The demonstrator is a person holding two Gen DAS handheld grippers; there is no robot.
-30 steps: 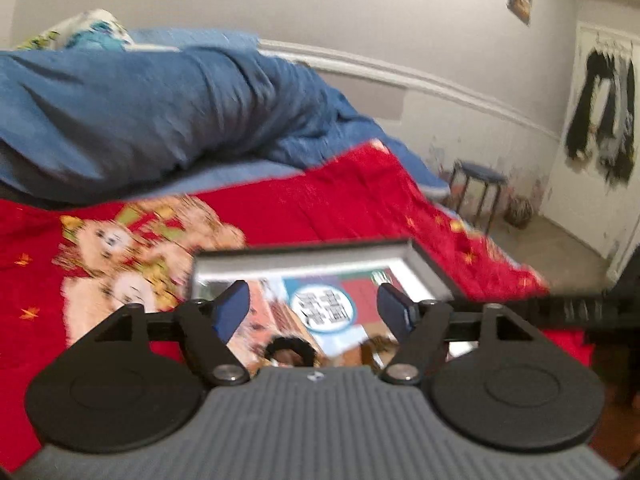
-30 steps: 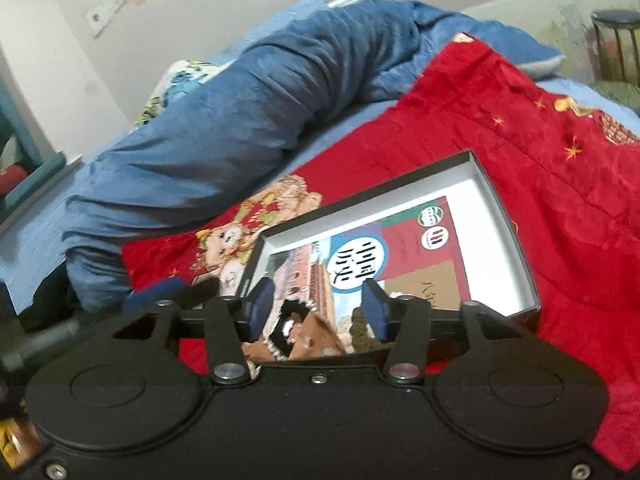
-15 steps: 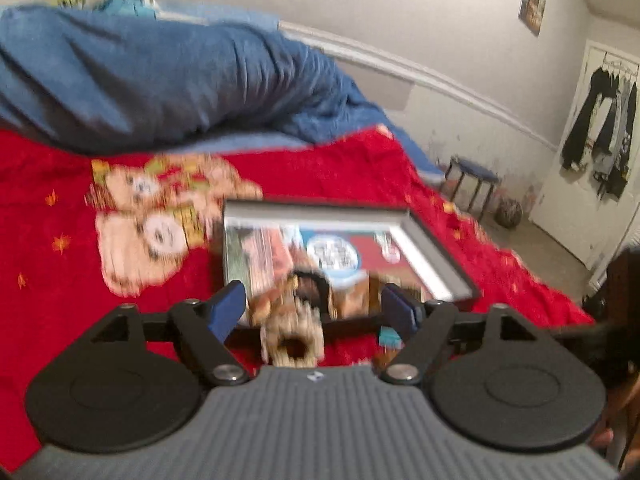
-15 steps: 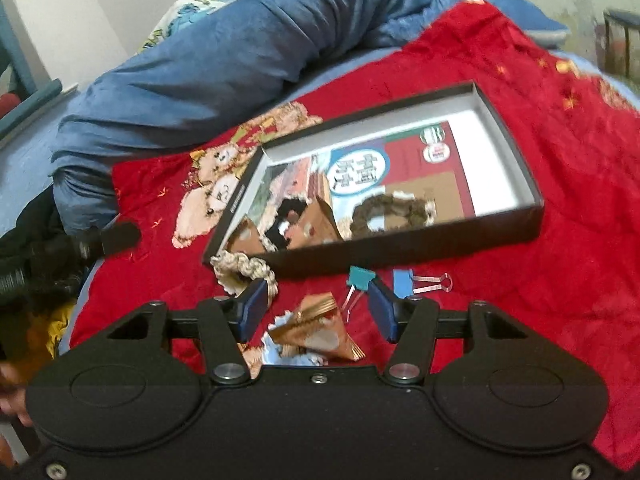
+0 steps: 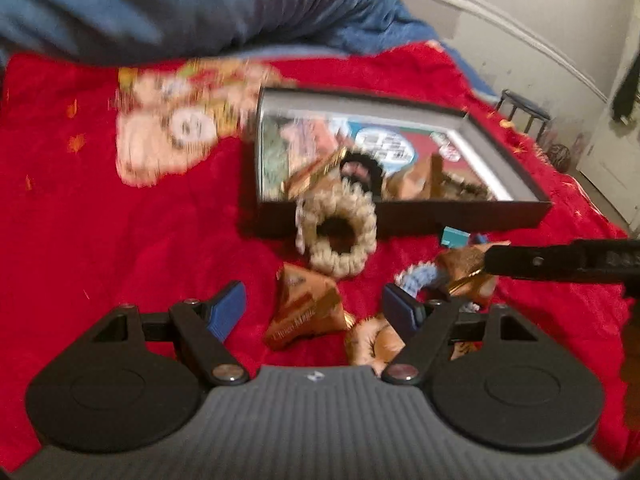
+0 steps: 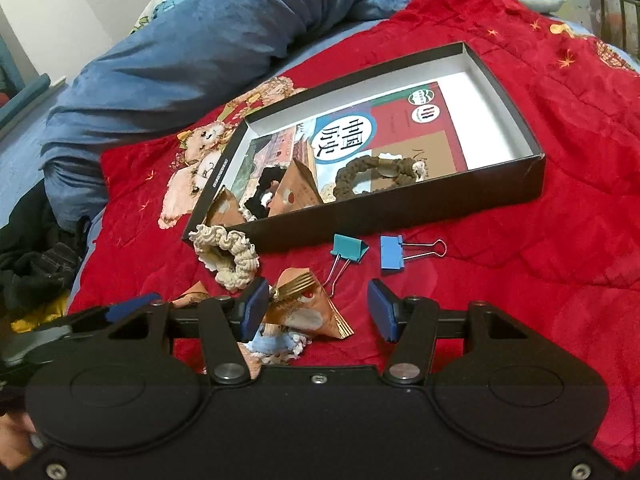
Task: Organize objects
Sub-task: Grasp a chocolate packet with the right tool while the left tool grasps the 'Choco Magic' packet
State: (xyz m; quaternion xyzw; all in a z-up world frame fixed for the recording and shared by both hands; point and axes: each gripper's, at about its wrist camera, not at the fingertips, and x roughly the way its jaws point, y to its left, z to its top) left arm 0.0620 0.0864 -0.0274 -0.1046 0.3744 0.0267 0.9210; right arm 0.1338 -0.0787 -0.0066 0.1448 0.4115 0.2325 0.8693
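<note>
A black shallow box (image 6: pixel 400 204) (image 5: pixel 400 222) lies on the red blanket and holds a brown scrunchie (image 6: pixel 376 174), a black scrunchie (image 6: pixel 264 188) and brown triangular packets (image 6: pixel 296 194). In front of it lie a cream scrunchie (image 6: pixel 228 254) (image 5: pixel 340 236), a teal binder clip (image 6: pixel 348 250), a blue binder clip (image 6: pixel 394 258), more brown packets (image 6: pixel 308 308) (image 5: pixel 306 312) and a light blue scrunchie (image 6: pixel 276 346) (image 5: pixel 420 278). My left gripper (image 5: pixel 312 308) is open above a packet. My right gripper (image 6: pixel 316 310) is open over another packet.
A rumpled blue duvet (image 6: pixel 192 60) lies behind the box. The red blanket (image 6: pixel 540 260) has a bear print (image 5: pixel 180 132). Dark clothes (image 6: pixel 36 264) sit at the bed's left edge. A stool (image 5: pixel 524 114) stands by the far wall.
Both grippers pulled back and tilted down from over the box. The loose scrunchies, clips and packets in front of the box came into view.
</note>
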